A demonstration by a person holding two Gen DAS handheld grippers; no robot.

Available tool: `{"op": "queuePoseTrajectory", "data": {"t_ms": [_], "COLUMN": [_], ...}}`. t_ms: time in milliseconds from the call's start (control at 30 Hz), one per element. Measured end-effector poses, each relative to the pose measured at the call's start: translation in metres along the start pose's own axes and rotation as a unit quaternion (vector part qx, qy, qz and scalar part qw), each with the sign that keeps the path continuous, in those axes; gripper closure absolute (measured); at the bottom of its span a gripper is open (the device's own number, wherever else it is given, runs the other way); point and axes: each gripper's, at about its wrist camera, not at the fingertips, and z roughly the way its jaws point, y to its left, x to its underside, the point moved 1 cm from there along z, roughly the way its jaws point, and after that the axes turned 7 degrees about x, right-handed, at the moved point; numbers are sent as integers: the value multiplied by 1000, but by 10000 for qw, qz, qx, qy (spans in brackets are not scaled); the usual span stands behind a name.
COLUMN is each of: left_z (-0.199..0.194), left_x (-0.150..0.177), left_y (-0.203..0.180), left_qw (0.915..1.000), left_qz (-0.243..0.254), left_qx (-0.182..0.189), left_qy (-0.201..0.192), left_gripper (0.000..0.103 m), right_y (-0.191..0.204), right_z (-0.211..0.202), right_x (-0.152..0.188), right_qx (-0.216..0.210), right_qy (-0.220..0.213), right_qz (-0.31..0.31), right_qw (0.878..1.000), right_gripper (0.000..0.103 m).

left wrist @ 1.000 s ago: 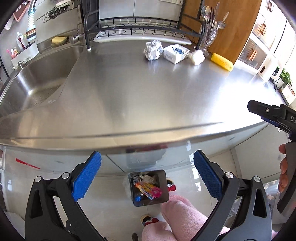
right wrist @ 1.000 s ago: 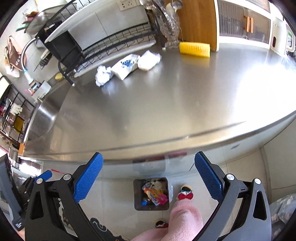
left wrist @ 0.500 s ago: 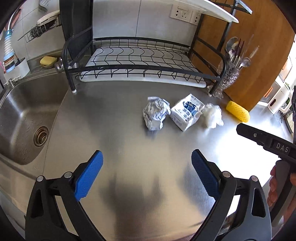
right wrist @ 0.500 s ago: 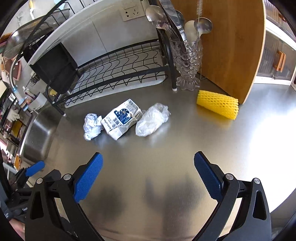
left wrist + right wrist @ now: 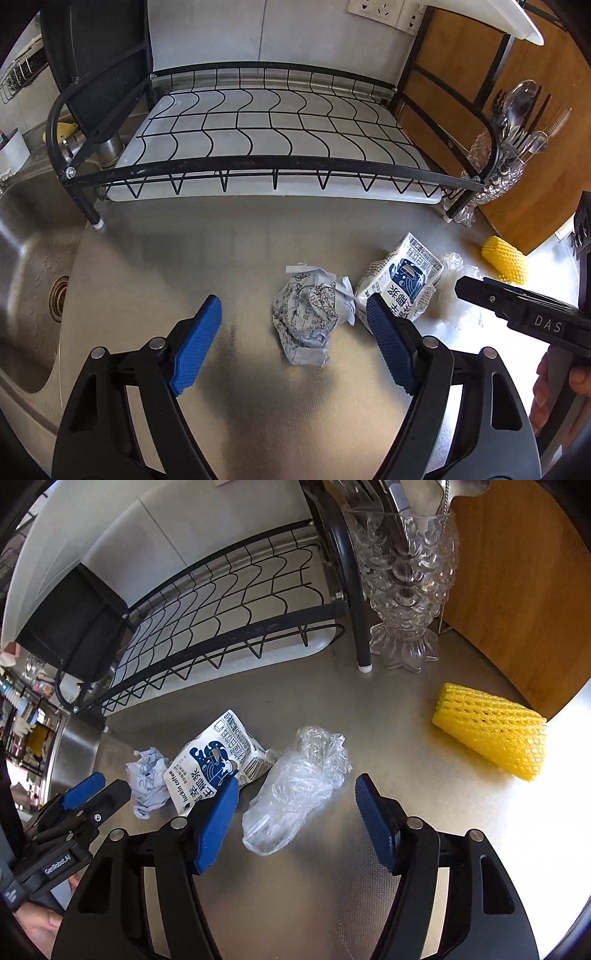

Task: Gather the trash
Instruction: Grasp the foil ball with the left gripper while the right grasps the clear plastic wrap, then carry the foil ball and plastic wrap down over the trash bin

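Left gripper (image 5: pixel 293 332): we hold its jaws wide apart, gripping nothing, low over the steel counter (image 5: pixel 147 266).
Crumpled paper ball (image 5: pixel 308 314): it lies on the counter between our left blue pads (image 5: pixel 195 343), closer to the right one, touching neither.
Right gripper (image 5: pixel 295 819): its jaws also stand spread and hold nothing.
Clear plastic wrap (image 5: pixel 295 786): it sits between the right pads, free of both.
Flattened drink carton (image 5: pixel 214 760): at ten o'clock of the wrap, between it and the paper ball, just beside each; whether they touch we cannot tell.
Yellow foam net (image 5: pixel 491 731): well apart at two o'clock of the wrap, near the wooden board (image 5: pixel 517 590).
Dish rack (image 5: pixel 273 140): at twelve o'clock behind the trash.
Glass cutlery holder (image 5: pixel 406 583): beside the rack's right leg.
Sink (image 5: pixel 29 266): at nine o'clock in the left view.
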Motion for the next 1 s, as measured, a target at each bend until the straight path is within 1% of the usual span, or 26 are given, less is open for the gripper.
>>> {"op": "queuePoseTrajectory", "data": {"t_ms": [100, 133, 200, 267, 300, 333, 500, 633, 800, 900, 1000], "left_z": [13, 16, 18, 20, 21, 22, 19, 5, -27, -52, -78], "left_x": [1, 2, 3, 4, 4, 5, 10, 20, 42, 66, 94], "left_y": [4, 5, 4, 1, -1, -4, -10, -19, -21, -19, -17], "left_qw": [9999, 9998, 9997, 9993, 9990, 9989, 9986, 9988, 9989, 9987, 9986], "left_qz": [-27, -36, -17, 43, 69, 117, 171, 247, 362, 381, 390], "left_qx": [71, 139, 210, 321, 395, 408, 435, 389, 299, 316, 316], "left_qy": [145, 167, 144, 177, 201, 221, 230, 142, -18, -86, -141], "left_gripper": [36, 36, 36, 44, 50, 50, 55, 56, 56, 56, 56], "right_y": [-2, -2, -2, 0, 1, 2, 6, 5, 5, 11, 26], "right_z": [12, 16, 20, 20, 20, 19, 13, 1, -20, -32, -49], "right_x": [-1, 0, 3, 5, 4, 5, 10, 17, 34, 54, 81], "right_qx": [0, -3, -7, 10, -9, -13, -4, 1, 21, -21, -38], "right_qy": [158, 205, 246, 201, 197, 173, 77, -25, -177, -233, -300], "right_qz": [-12, -30, -66, -143, -156, -183, -273, -195, -101, -26, -114], "right_qw": [9999, 9998, 9997, 9997, 9997, 9997, 9996, 9998, 9998, 9997, 9995], "right_gripper": [48, 53, 56, 58, 63, 66, 77, 79, 79, 79, 79]}}
